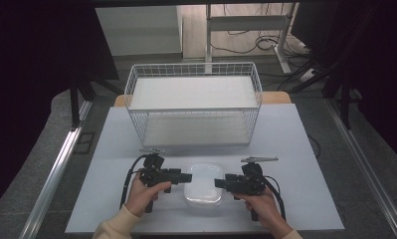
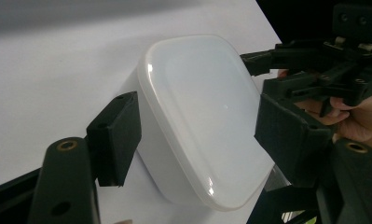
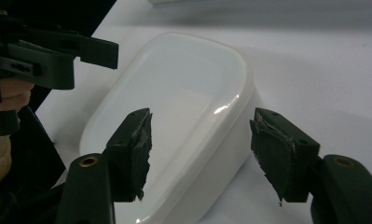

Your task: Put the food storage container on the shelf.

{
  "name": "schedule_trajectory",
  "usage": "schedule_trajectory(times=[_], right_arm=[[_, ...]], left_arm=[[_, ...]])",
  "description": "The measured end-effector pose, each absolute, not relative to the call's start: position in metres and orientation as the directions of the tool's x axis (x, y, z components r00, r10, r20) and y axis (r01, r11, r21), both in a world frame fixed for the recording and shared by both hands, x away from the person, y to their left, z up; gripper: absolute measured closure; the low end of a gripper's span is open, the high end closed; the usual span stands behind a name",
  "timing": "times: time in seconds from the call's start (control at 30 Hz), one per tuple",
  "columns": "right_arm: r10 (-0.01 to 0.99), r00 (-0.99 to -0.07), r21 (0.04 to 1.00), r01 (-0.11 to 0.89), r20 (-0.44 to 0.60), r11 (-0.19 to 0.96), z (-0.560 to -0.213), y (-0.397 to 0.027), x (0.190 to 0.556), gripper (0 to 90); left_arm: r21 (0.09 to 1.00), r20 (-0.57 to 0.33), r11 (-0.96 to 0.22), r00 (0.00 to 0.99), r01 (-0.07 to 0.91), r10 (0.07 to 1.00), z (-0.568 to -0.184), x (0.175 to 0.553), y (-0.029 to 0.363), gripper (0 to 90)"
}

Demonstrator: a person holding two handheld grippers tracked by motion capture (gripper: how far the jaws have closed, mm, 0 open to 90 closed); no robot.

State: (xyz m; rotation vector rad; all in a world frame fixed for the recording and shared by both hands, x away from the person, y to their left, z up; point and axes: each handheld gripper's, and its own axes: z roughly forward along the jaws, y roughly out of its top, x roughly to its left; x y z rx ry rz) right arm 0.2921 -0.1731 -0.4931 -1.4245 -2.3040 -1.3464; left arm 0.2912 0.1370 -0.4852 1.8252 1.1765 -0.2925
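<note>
A white rounded plastic box (image 1: 202, 184) with its lid on sits on the pale table near the front edge. My left gripper (image 1: 188, 177) reaches it from the left, held in a hand with a cream sleeve. In the left gripper view the box (image 2: 197, 102) lies between the wide jaws of that gripper (image 2: 200, 140), one pad by its wall and one over the lid's rim. From the right, my right gripper (image 1: 218, 182) meets the box. In the right gripper view its jaws (image 3: 204, 151) stand apart around the box (image 3: 183, 93), a gap showing beside the wall.
A white wire basket (image 1: 193, 110) with a white liner stands at the back middle of the table (image 1: 295, 164). Dark curtains hang on both sides. A desk frame and cables lie on the floor beyond the table.
</note>
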Motion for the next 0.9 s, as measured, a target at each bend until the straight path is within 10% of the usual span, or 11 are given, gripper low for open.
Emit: schedule_trajectory(times=[0.27,0.9], right_arm=[[0.646,-0.537,0.6,0.786,0.543,0.15,-0.498,-0.172,0.292,43.0],[0.619,-0.482,0.582,0.812,0.619,0.05,-0.494,-0.184,0.286,69.1]], left_arm=[[0.503,-0.673,-0.108,0.467,0.858,0.574,-0.498,0.297,0.136,32.5],[0.519,-0.661,-0.09,0.466,0.85,0.588,-0.496,0.282,0.137,69.1]])
